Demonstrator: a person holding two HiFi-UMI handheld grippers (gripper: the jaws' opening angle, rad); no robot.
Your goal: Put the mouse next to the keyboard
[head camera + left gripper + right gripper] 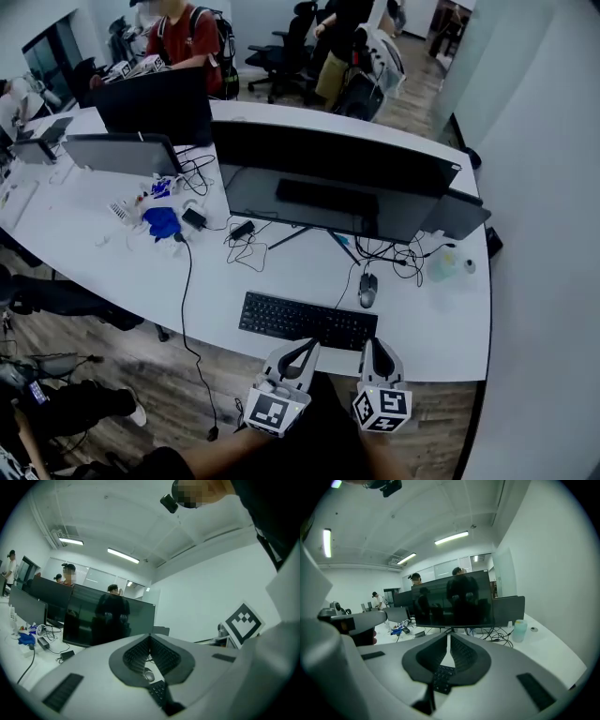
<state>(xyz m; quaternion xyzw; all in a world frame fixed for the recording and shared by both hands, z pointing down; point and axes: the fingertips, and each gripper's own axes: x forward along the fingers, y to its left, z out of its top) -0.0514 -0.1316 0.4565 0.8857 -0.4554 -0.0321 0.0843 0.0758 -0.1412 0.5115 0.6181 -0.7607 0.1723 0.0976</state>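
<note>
Both grippers sit at the front edge of the desk [441, 323], by the near side of the keyboard [307, 321]. The left gripper [307, 345] and the right gripper [373, 345] are each clenched on nothing. The mouse [367, 290] lies behind the keyboard's right end, apart from it. Bare desk runs from that end to the right edge. A pale bottle [444, 263] stands near that edge; I cannot tell what is in it.
</note>
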